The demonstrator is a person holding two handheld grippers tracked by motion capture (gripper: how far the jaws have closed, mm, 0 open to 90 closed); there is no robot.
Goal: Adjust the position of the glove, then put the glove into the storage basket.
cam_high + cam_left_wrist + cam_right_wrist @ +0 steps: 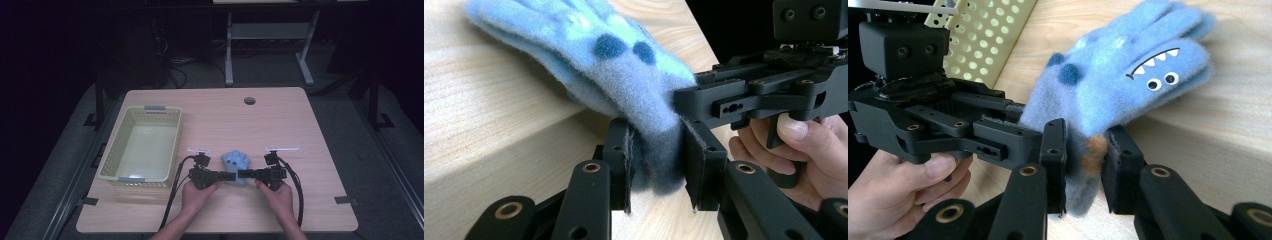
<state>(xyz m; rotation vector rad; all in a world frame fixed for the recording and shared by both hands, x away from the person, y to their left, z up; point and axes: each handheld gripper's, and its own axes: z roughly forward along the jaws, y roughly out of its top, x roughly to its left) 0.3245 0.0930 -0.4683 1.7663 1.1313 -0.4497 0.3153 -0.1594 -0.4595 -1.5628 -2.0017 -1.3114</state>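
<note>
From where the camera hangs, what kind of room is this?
Probably a lab or workshop set up for recording, not a home. A bare wooden table stands in a dark room, cables lie on the floor behind, and a second desk's metal legs rise beyond it.

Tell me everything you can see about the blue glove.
The glove is light blue fleecy knit with dark blue spots, a cartoon face with white teeth and eyes, and a tan patch near the cuff. It lies on the table, right of the basket. The left gripper and right gripper both pinch its cuff end.
</note>
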